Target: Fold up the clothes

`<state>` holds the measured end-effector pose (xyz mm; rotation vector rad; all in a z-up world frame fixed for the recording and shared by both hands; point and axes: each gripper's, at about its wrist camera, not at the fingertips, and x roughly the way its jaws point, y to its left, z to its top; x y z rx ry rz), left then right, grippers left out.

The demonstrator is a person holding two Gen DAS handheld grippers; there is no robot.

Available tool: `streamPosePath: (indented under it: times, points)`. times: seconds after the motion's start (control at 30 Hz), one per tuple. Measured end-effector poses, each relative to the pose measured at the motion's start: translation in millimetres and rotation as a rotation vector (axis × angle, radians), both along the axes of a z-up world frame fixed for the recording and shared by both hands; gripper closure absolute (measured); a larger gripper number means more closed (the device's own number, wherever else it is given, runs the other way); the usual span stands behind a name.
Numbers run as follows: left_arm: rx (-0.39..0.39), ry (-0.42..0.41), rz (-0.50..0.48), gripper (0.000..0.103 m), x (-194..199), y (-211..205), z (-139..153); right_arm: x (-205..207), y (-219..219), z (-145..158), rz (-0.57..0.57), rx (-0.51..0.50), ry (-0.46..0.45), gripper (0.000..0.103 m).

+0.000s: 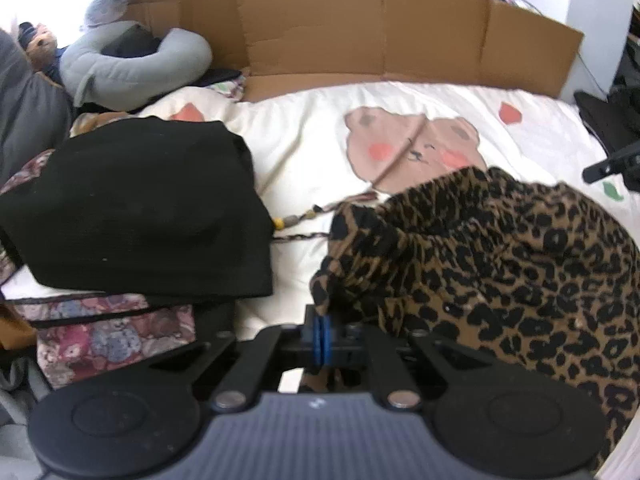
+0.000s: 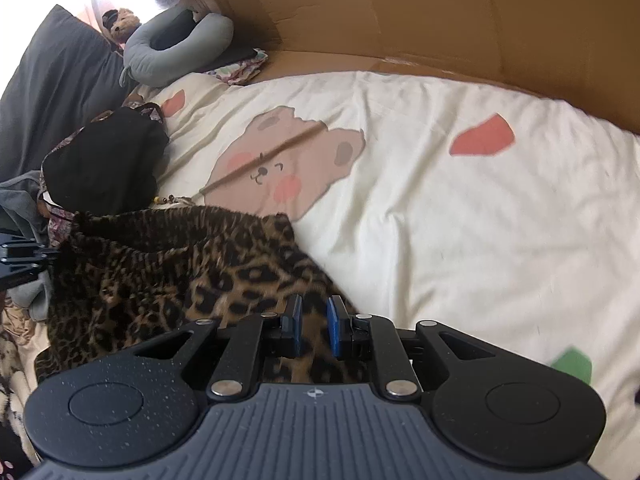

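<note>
A leopard-print garment (image 1: 500, 264) lies rumpled on a cream bedcover (image 1: 304, 132) printed with a bear. My left gripper (image 1: 322, 336) is shut, its blue pads pinching a corner of that garment at its left edge. In the right wrist view the same leopard-print garment (image 2: 180, 272) spreads to the left, and my right gripper (image 2: 315, 326) holds a bunch of it between its slightly parted blue pads. The fabric hangs loosely between the two grippers. A black part of the left tool (image 2: 20, 260) shows at the left edge.
A folded black garment (image 1: 140, 208) sits on a floral cloth (image 1: 112, 336) to the left, a beaded cord (image 1: 296, 220) beside it. Cardboard sheets (image 1: 360, 32) line the far side of the bed. A grey neck pillow (image 1: 132, 64) and dark pillow (image 2: 56, 80) lie at the back left.
</note>
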<state>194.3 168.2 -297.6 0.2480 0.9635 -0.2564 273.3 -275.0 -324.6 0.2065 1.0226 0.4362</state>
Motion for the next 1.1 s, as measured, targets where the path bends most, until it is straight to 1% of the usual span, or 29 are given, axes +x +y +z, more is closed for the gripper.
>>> streamPosePath:
  times: [0.03, 0.13, 0.17, 0.37, 0.5, 0.57, 0.67, 0.93, 1.1]
  points:
    - [0.001, -0.004, 0.002, 0.101, 1, 1, 2, 5, 3, -1, 0.010, -0.006, -0.005, 0.088]
    - [0.004, -0.016, 0.008, 0.101, 2, 3, 5, 20, 13, -4, 0.038, -0.018, -0.022, 0.066]
    - [0.003, -0.018, 0.012, 0.101, 3, 4, 6, 24, 16, -6, 0.046, -0.020, -0.028, 0.063]
    - [0.005, -0.023, 0.026, 0.101, 9, 10, 8, 47, 42, -24, 0.126, -0.078, -0.043, 0.063]
    - [0.004, -0.024, 0.027, 0.101, 10, 11, 8, 55, 56, -34, 0.178, -0.096, -0.038, 0.063]
    - [0.000, -0.024, 0.032, 0.101, 12, 12, 8, 56, 63, -37, 0.201, -0.107, -0.037, 0.063]
    - [-0.002, -0.023, 0.033, 0.101, 13, 12, 8, 58, 73, -43, 0.228, -0.150, -0.039, 0.063]
    - [-0.005, -0.018, 0.037, 0.101, 17, 12, 5, 54, 88, -53, 0.302, -0.193, -0.037, 0.063]
    - [-0.015, -0.022, 0.050, 0.101, 20, 11, 4, 55, 95, -59, 0.313, -0.211, -0.029, 0.061]
